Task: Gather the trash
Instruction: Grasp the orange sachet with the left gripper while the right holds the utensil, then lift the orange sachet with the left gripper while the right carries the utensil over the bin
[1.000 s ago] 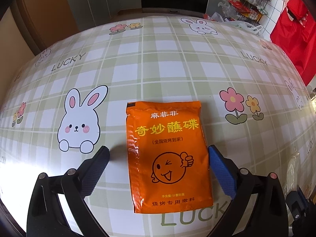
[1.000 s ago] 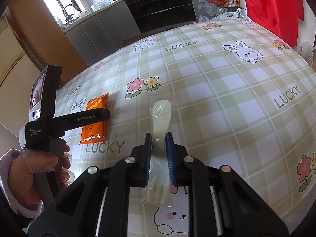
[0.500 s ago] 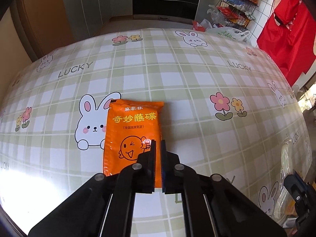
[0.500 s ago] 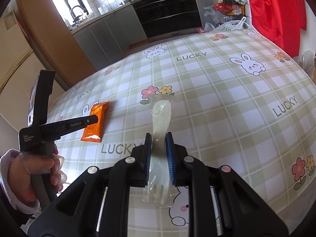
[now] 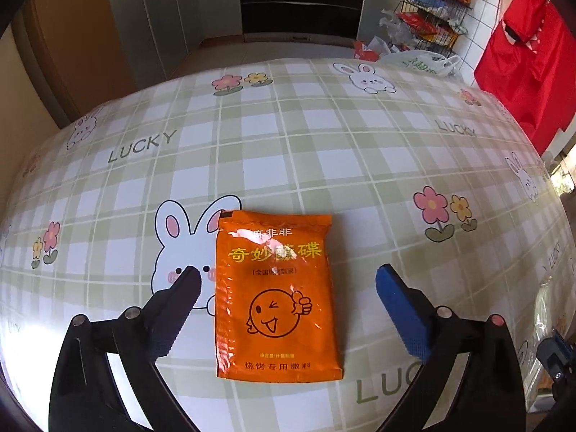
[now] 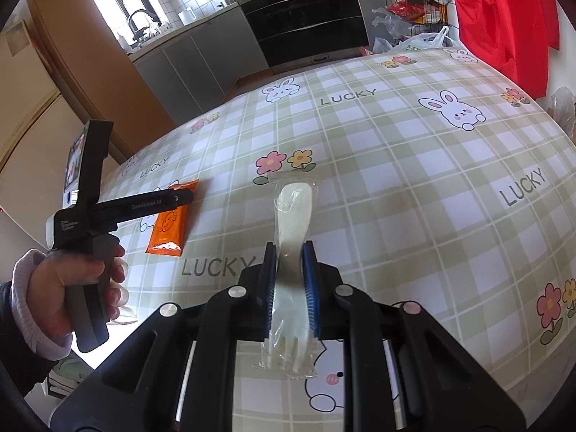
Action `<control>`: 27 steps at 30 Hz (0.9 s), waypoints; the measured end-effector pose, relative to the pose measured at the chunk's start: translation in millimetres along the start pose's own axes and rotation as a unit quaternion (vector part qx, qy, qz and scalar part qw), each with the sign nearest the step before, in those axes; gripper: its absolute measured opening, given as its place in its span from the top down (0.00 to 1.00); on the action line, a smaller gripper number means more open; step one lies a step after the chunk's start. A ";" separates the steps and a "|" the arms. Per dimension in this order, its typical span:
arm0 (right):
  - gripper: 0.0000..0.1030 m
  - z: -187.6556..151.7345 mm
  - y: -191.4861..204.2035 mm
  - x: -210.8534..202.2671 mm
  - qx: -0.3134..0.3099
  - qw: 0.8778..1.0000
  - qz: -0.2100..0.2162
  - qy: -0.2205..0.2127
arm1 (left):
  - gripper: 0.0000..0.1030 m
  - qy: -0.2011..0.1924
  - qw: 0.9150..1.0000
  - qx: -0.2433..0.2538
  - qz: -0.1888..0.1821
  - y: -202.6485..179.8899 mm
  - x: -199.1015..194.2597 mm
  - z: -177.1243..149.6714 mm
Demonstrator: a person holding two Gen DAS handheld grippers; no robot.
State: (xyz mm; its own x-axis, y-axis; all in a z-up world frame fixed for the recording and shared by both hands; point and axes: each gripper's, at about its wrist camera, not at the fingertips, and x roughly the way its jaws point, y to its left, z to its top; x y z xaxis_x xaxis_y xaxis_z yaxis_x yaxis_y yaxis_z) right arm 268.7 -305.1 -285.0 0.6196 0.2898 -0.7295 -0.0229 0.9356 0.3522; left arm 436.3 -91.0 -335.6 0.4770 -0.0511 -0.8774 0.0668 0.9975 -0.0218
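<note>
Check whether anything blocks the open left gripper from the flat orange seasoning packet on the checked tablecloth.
Nothing visible does. The left gripper is open, its jaws either side of the orange seasoning packet, which lies flat and alone on the checked tablecloth. The right gripper, shut on a wrapped plastic fork, is off to the side.

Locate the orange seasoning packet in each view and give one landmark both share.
Left wrist: orange seasoning packet lies low centre, flat on the tablecloth.
Right wrist: the packet is at left, partly behind the other hand-held gripper.
Shared landmark: the LUCKY print beside its bottom edge.
</note>
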 end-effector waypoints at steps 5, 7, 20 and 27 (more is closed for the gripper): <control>0.82 -1.0 -3.9 5.0 0.002 1.000 -0.002 0.004 | 0.07 0.020 0.999 -0.015 0.028 6.6 19.8 -1.1; 0.82 -2.7 -3.7 6.7 0.001 1.000 -0.002 0.007 | 0.08 0.019 0.999 -0.023 0.029 12.3 21.6 -1.4; 0.82 0.1 15.9 -6.3 -0.012 1.000 0.009 -0.002 | 0.60 -0.005 1.000 -0.007 -0.005 32.2 -8.3 -14.2; 0.82 2.7 38.8 -28.5 -0.032 0.999 0.021 -0.016 | 0.62 -0.038 0.999 -0.007 -0.026 45.1 -55.8 -31.6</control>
State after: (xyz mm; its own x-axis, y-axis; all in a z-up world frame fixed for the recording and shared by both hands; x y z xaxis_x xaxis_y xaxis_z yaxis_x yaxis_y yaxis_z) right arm 252.2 -277.6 -249.0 0.6413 0.3238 -0.6957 -0.0990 0.9339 0.3435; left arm 385.1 -41.6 -302.8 0.5382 -0.1060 -0.8361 0.0817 0.9939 -0.0734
